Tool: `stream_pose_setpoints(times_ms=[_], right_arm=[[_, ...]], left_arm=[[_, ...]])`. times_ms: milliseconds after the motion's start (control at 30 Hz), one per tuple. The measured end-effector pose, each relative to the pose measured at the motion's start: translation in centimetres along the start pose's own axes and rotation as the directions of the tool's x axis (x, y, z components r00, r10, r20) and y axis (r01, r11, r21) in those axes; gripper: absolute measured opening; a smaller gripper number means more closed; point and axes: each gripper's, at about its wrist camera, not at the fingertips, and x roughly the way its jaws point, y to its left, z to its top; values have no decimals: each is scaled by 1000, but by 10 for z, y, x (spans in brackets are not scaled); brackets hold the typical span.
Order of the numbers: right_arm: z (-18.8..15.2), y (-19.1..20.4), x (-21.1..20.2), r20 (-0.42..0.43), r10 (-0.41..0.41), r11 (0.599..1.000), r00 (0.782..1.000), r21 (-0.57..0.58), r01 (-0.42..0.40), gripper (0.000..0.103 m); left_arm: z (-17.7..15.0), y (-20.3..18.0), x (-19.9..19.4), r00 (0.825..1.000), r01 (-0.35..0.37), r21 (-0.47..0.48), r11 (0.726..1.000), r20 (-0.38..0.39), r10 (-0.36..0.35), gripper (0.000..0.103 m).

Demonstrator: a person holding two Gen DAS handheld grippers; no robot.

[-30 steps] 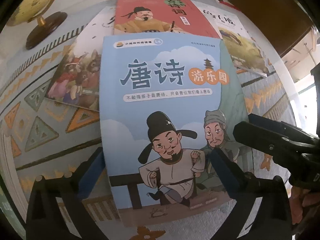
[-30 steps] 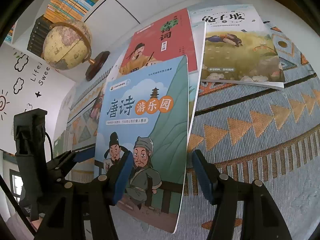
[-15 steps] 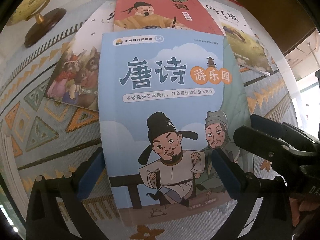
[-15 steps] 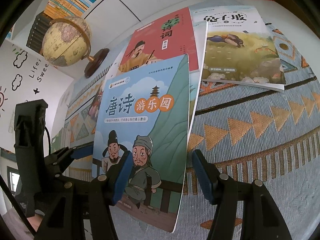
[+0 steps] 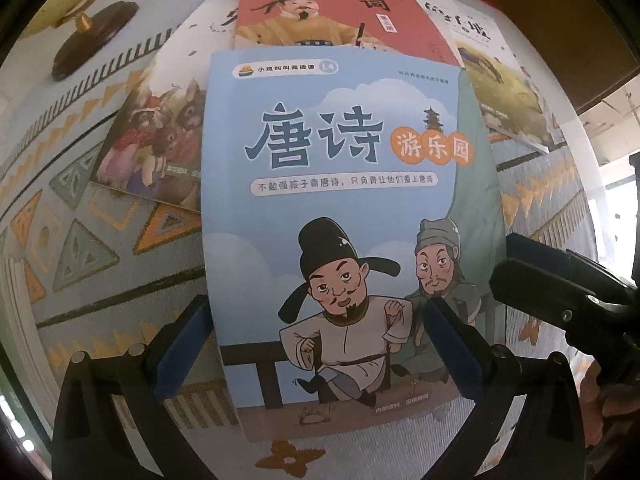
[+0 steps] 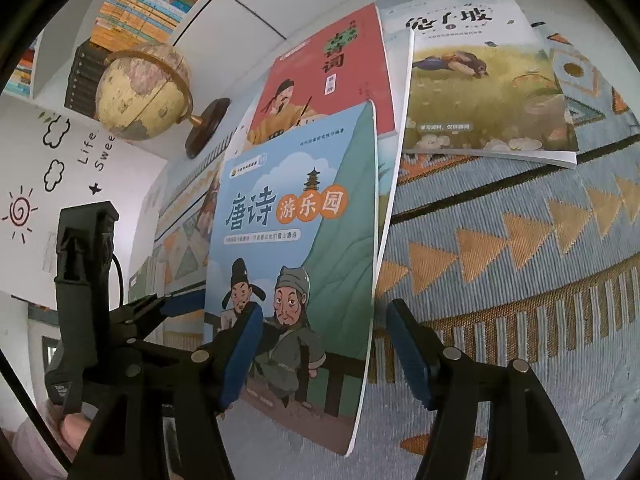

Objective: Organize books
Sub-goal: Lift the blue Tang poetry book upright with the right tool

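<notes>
A light-blue picture book (image 5: 340, 200) with two cartoon men on its cover lies slanted a little above the patterned cloth. It spans my left gripper (image 5: 316, 308), which is open wide: the left finger is under the book's left edge and the right finger is over the cover. My right gripper (image 6: 324, 310) straddles the blue book (image 6: 296, 240) at its raised right edge. Its jaws are opening, with one pad in front of the cover and the other clear of the edge. A red book (image 5: 340, 4), a rabbit book (image 5: 160, 148) and a meadow book (image 6: 480, 92) lie flat behind.
A globe (image 6: 140, 92) on a dark round base (image 5: 92, 40) stands at the back left. Above it a shelf (image 6: 140, 4) holds stacked books. A blue-and-orange woven cloth (image 6: 520, 280) covers the table. A person's hand (image 6: 68, 428) holds the left gripper.
Almost nothing: the blue book stays between both grippers, and the left wrist view has tipped slightly, so the far books sit a little higher in it.
</notes>
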Motion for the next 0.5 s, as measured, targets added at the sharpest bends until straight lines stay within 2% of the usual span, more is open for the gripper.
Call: stream_pose_setpoints(times_ms=[267, 500], right_arm=[[-2, 3, 0, -1, -16, 1000, 1000, -5, 16, 63], [2, 10, 4, -13, -73, 997, 997, -2, 72, 63]], left_arm=[[5, 0, 6, 997, -3, 14, 1000, -76, 4, 103], [0, 2, 2, 1000, 4, 22, 1000, -13, -4, 103]])
